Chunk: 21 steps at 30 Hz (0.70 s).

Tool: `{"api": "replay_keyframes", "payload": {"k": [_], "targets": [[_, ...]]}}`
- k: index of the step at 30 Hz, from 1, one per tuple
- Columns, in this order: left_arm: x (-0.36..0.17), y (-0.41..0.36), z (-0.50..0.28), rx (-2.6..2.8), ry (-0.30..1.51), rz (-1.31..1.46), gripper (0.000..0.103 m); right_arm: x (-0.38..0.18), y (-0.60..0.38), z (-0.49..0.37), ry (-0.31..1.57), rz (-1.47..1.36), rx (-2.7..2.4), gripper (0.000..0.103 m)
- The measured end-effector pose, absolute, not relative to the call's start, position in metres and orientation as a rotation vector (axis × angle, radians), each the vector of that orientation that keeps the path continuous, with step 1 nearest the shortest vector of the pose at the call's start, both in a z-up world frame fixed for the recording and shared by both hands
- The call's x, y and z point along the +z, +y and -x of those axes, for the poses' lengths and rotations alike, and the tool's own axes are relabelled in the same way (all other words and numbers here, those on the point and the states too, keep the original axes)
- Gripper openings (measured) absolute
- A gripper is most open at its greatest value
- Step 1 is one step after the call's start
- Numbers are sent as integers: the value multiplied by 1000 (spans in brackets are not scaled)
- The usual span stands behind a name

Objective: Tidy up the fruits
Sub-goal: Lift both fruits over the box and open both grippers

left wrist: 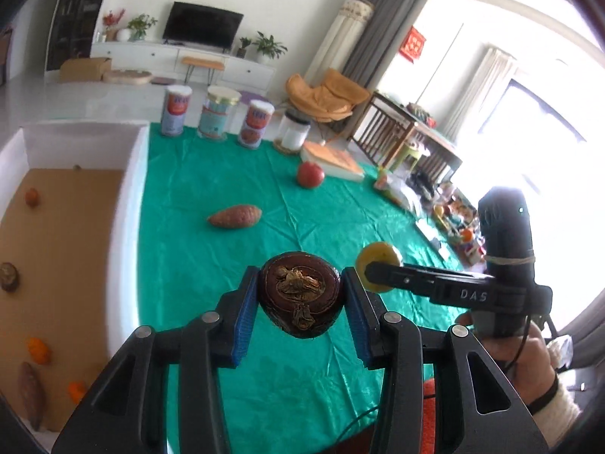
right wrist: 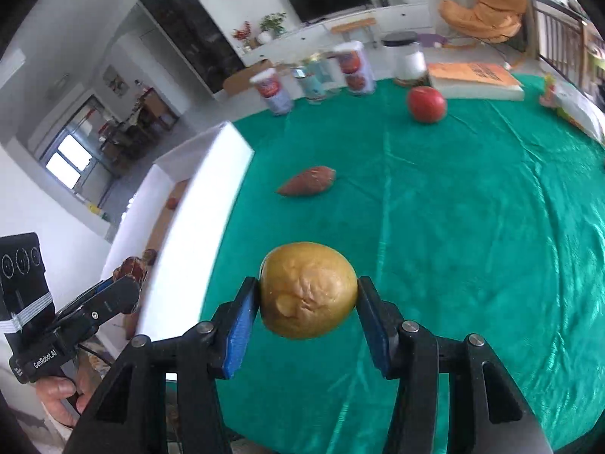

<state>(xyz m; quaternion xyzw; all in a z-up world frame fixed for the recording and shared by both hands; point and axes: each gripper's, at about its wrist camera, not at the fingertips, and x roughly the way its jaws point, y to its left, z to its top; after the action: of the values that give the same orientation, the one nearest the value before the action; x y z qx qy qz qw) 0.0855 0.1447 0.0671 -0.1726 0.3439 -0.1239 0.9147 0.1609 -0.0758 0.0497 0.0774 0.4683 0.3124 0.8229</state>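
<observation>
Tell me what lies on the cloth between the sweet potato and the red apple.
Nothing: only bare green cloth separates the sweet potato from the red apple, clearest in the right wrist view.

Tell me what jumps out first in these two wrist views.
Each gripper is clamped on a fruit: the left gripper holds a dark brown mangosteen, the right gripper a wrinkled yellow fruit, both above the green tablecloth. Behind them a sweet potato and red apple lie loose beside the white box.
</observation>
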Motion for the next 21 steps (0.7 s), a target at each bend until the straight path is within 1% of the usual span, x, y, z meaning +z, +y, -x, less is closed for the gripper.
{"api": "replay_keyframes", "payload": {"k": [2, 5, 7, 11, 14, 17, 18, 19, 21], "targets": [[83, 180, -71, -189, 683, 359, 45, 68, -28, -150, 974, -116, 768, 52], [80, 237, -58, -40, 701, 363, 45, 75, 43, -134, 979, -38, 904, 52], [61, 274, -56, 87, 749, 368, 45, 69, 90, -126, 994, 32, 964, 52], [5, 338, -54, 263, 872, 428, 45, 37, 165, -112, 1045, 174, 1025, 52], [-33, 362, -56, 340, 962, 456, 45, 6, 207, -109, 1092, 286, 1023, 52], [-55, 370, -57, 364, 1025, 471, 45, -20, 232, -109, 1133, 353, 999, 52], [-58, 370, -58, 372, 1033, 465, 48, -27, 238, -109, 1141, 369, 984, 53], [-60, 371, -59, 373, 1033, 462, 56, -30, 242, -111, 1139, 371, 973, 53], [-55, 368, -61, 375, 1016, 452, 63, -28, 242, -115, 1126, 340, 970, 53]]}}
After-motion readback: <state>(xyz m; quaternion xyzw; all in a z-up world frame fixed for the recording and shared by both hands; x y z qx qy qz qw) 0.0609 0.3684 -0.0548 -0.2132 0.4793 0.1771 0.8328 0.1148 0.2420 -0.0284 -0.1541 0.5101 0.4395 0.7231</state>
